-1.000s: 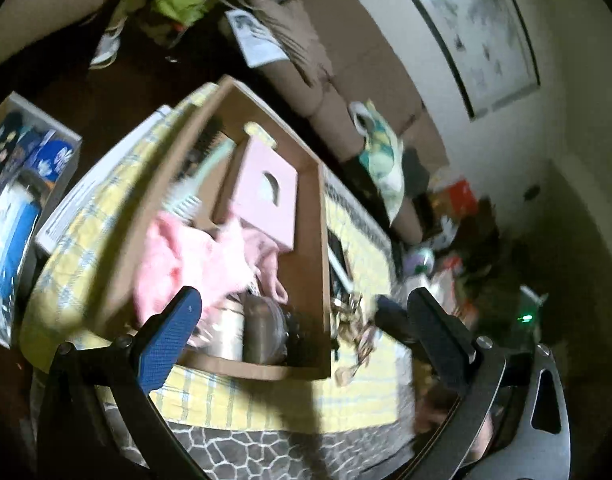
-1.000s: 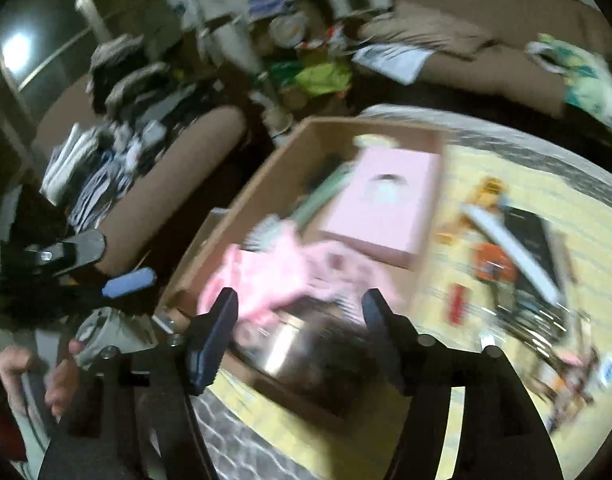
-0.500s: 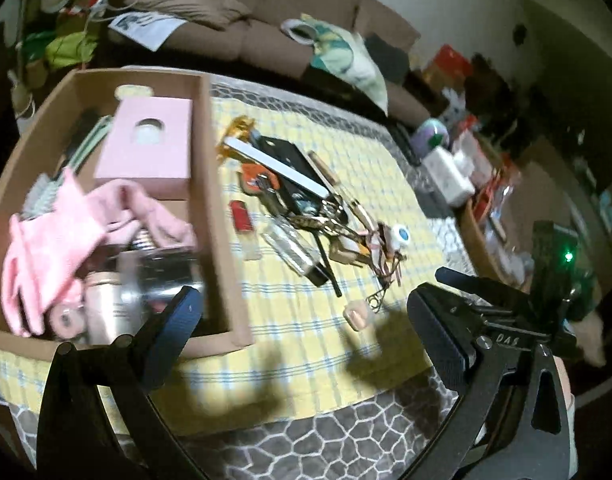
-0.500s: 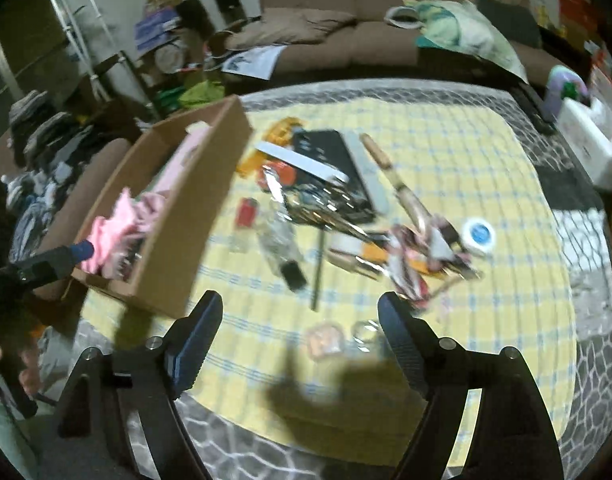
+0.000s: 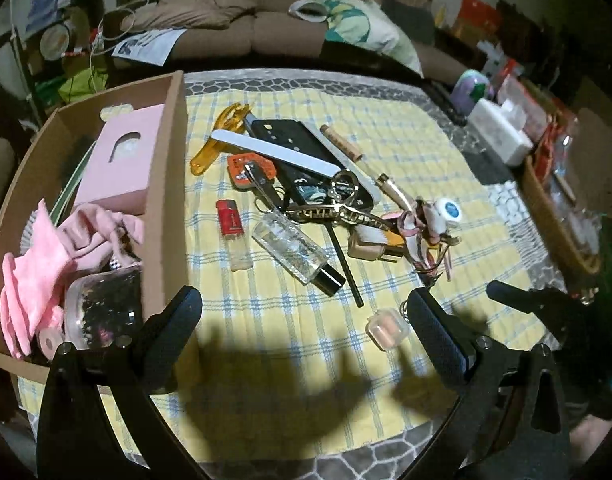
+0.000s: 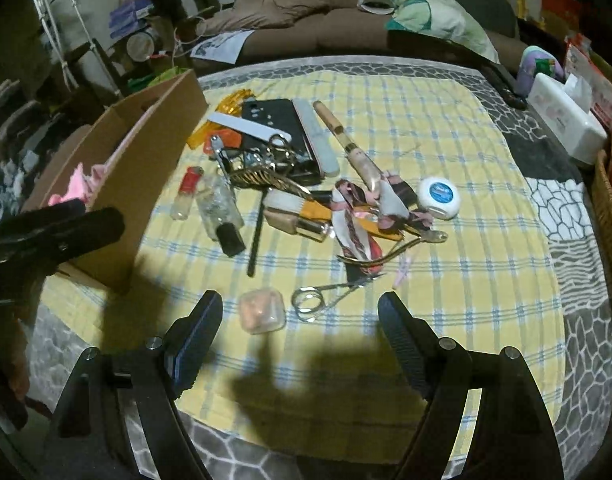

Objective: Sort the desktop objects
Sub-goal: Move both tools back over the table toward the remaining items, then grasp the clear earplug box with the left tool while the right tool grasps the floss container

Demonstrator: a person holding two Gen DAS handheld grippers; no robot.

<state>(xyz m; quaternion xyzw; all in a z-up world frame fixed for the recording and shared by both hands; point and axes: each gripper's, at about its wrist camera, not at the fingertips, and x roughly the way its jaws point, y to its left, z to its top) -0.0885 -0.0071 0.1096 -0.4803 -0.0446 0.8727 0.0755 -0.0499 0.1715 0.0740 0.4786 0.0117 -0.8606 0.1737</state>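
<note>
You are hovering both grippers — left [image 5: 301,314], right [image 6: 299,316] — fingers wide and empty, the right's just opened, lining up the small clear case [image 6: 261,310] at the tabletop's near edge.

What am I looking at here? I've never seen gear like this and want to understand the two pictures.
No robot: a person carries a two-finger claw in each hand, with a fisheye camera on each looking along its fingers. One picture is from the left claw, the other from the right claw; each also glimpses the other claw at its edge. Both are open and hold nothing. Below is a yellow checked cloth with clutter: small scissors, a clear bottle, a round white floss case, a small peach case. The cardboard box already holds a pink box and pink cloth.
</note>
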